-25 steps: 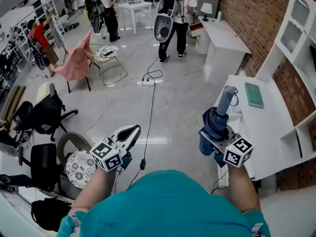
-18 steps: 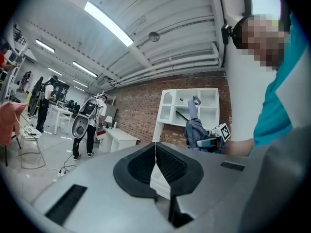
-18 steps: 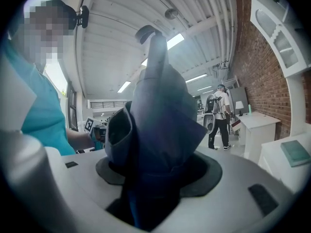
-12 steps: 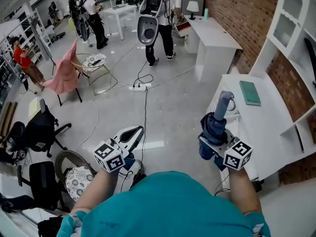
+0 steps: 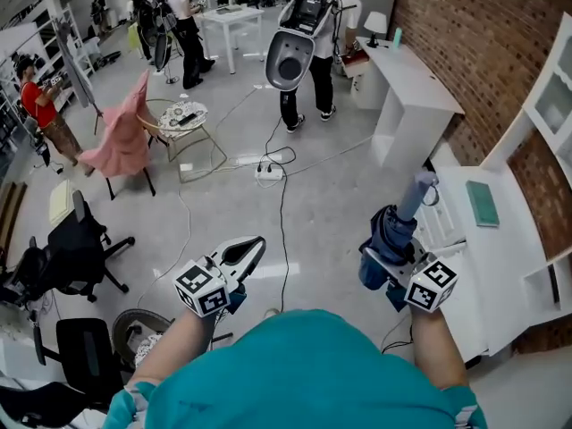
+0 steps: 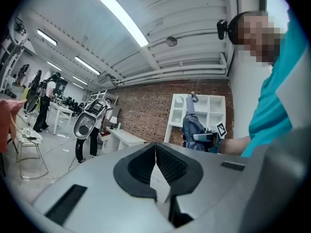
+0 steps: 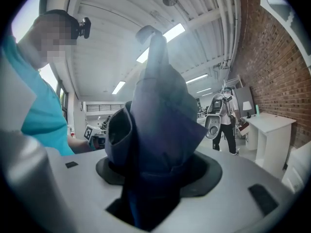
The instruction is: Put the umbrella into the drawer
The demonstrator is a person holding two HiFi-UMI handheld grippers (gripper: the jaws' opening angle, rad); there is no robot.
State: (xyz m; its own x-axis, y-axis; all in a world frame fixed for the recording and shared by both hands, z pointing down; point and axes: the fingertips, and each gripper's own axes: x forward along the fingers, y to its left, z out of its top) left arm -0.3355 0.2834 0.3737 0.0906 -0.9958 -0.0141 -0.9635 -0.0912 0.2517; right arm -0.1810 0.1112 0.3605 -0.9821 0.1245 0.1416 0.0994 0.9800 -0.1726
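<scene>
- Head view: the right gripper [image 5: 384,256], at lower right of the frame, is clamped on the folded dark blue umbrella [image 5: 391,232]. The umbrella stands nearly upright, with its grey handle [image 5: 415,189] topmost, just left of the white desk [image 5: 500,266].
- Head view: the left gripper [image 5: 250,247], lower centre-left, hangs over bare floor with its jaws together and nothing in them. A pale tray-like part at the desk's left edge may be the drawer, but I cannot tell.
- Left gripper view: the ribbed pads meet at the frame's centre with nothing between them. The umbrella and the hand carrying it show small at centre right, before white shelves [image 6: 209,111].
- Right gripper view: loose blue fabric fills the middle of the frame and bulges to both sides of the jaws, which pinch the canopy low down. The handle points to the upper centre.
- Risk: the hold seems to be on soft cloth more than on the shaft, so the umbrella could slide or tip when it is laid over for the drawer.
- Risk: standing this tall, the handle may knock the desk edge. Loose folds could also catch on the drawer's rim.
</scene>
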